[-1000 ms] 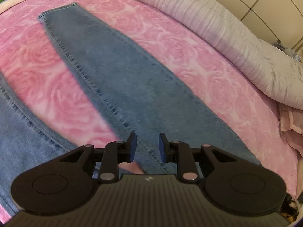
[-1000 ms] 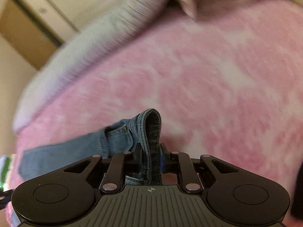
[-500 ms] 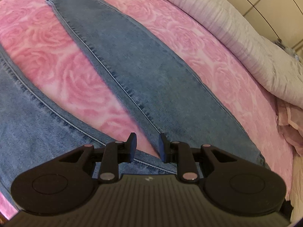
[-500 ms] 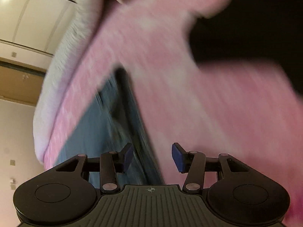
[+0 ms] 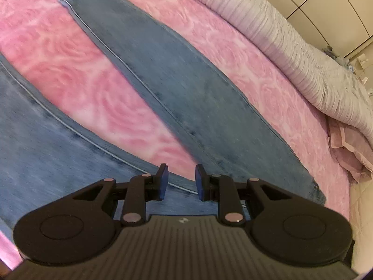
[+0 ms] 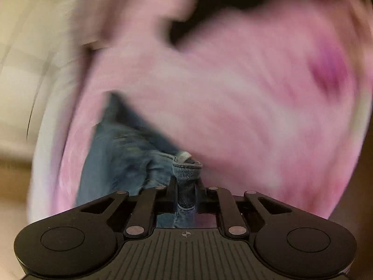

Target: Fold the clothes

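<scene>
Blue jeans lie spread flat on a pink rose-patterned blanket (image 5: pixel 70 70). One leg (image 5: pixel 186 88) runs diagonally from its hem at top left down to the right; the other leg (image 5: pixel 46 151) crosses the lower left. My left gripper (image 5: pixel 179 179) hovers over the spot where the two legs meet, open, with nothing between its blue pads. In the blurred right wrist view, my right gripper (image 6: pixel 185 186) has its jaws closing on a thick stitched fold of the jeans (image 6: pixel 186 170), and bunched denim (image 6: pixel 121 158) trails off to the left behind it.
A ribbed pale grey duvet (image 5: pixel 291 46) is rolled along the far side of the bed. A crumpled pink cloth (image 5: pixel 349 147) lies at the right edge. Cream wardrobe doors (image 5: pixel 326 0) stand behind. The right wrist view is heavily motion-blurred.
The left view slid along the jeans, bringing both legs and the hem into sight. The right gripper let go of a denim fold, opened, swung round, and closed on a denim edge.
</scene>
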{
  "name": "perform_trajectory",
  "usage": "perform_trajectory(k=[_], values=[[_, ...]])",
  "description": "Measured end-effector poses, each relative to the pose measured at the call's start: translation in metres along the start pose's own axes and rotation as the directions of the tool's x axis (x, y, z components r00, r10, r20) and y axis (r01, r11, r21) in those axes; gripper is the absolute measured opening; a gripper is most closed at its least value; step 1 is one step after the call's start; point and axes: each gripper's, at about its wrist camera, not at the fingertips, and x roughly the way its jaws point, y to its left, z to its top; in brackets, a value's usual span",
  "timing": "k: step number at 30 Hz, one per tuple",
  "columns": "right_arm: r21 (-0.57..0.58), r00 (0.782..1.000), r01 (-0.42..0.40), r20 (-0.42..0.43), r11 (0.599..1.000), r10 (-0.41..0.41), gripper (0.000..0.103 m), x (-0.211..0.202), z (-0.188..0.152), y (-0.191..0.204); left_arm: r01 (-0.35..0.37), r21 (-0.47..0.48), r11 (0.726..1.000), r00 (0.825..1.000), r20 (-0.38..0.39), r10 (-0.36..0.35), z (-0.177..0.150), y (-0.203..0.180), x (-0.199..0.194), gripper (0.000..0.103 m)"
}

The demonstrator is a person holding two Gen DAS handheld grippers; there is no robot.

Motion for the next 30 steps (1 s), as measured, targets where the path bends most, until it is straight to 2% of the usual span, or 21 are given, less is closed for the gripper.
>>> perform_trajectory(k=[1, 3, 4, 7, 8, 9, 11, 14, 17, 19, 22, 24, 26, 28, 30], values=[[-0.073, 0.999, 0.033, 0.023, 0.997, -0.031, 0.010, -0.007, -0.002, 0.007, -0.012, -0.006, 1.000, 1.000, -0.001, 0.012, -0.001, 0.011, -0.004, 0.019], [-0.093, 0.991, 0.129, -0.006, 0.987, -0.130, 0.011, 0.013, -0.011, -0.002, -0.049, -0.037, 0.998, 0.999, -0.004, 0.049, -0.003, 0.037, -0.013, 0.019], [-0.071, 0.984, 0.172, -0.037, 0.982, -0.175, 0.012, 0.027, -0.014, -0.008, -0.074, -0.055, 0.996, 0.997, -0.004, 0.074, -0.005, 0.051, -0.018, 0.019], [0.026, 0.974, 0.225, -0.033, 0.974, -0.224, 0.022, 0.030, -0.015, -0.003, -0.148, -0.120, 0.982, 0.988, 0.024, 0.152, -0.007, 0.102, -0.044, 0.019], [0.058, 0.970, 0.241, -0.031, 0.969, -0.240, 0.032, 0.030, -0.015, -0.001, -0.184, -0.141, 0.973, 0.981, 0.030, 0.190, -0.008, 0.119, -0.052, 0.019], [0.084, 0.972, 0.236, -0.037, 0.968, -0.234, 0.036, 0.029, -0.017, -0.003, -0.220, -0.164, 0.961, 0.973, 0.035, 0.229, -0.007, 0.138, -0.059, 0.019], [0.132, 0.975, 0.221, -0.049, 0.966, -0.216, 0.039, 0.026, -0.022, -0.008, -0.275, -0.233, 0.933, 0.953, 0.059, 0.296, -0.005, 0.178, -0.075, 0.020], [0.220, 0.981, 0.195, -0.037, 0.956, -0.191, 0.040, 0.012, -0.031, -0.017, -0.312, -0.365, 0.877, 0.925, 0.095, 0.368, 0.002, 0.234, -0.094, 0.022], [0.271, 0.983, 0.181, -0.031, 0.946, -0.179, 0.044, 0.010, -0.044, -0.015, -0.280, -0.499, 0.820, 0.913, 0.127, 0.388, 0.014, 0.279, -0.098, 0.023], [0.273, 0.982, 0.187, -0.021, 0.944, -0.188, 0.045, 0.010, -0.052, -0.009, -0.242, -0.554, 0.796, 0.914, 0.144, 0.378, 0.023, 0.301, -0.094, 0.024], [0.283, 0.979, 0.195, 0.003, 0.939, -0.204, 0.049, 0.012, -0.061, -0.002, -0.203, -0.579, 0.790, 0.924, 0.154, 0.350, 0.028, 0.317, -0.091, 0.024], [0.294, 0.976, 0.205, 0.013, 0.934, -0.218, 0.050, 0.015, -0.064, 0.003, -0.227, -0.527, 0.819, 0.925, 0.146, 0.351, 0.031, 0.312, -0.092, 0.021], [0.295, 0.972, 0.221, 0.016, 0.930, -0.236, 0.050, 0.017, -0.065, 0.007, -0.234, -0.498, 0.835, 0.928, 0.141, 0.344, 0.030, 0.314, -0.096, 0.016], [0.296, 0.969, 0.233, 0.013, 0.926, -0.248, 0.051, 0.018, -0.064, 0.009, -0.230, -0.516, 0.825, 0.930, 0.132, 0.342, 0.028, 0.320, -0.103, 0.015], [0.301, 0.970, 0.232, 0.004, 0.925, -0.244, 0.051, 0.018, -0.063, 0.009, -0.271, -0.534, 0.801, 0.918, 0.107, 0.382, 0.027, 0.323, -0.108, 0.018]])
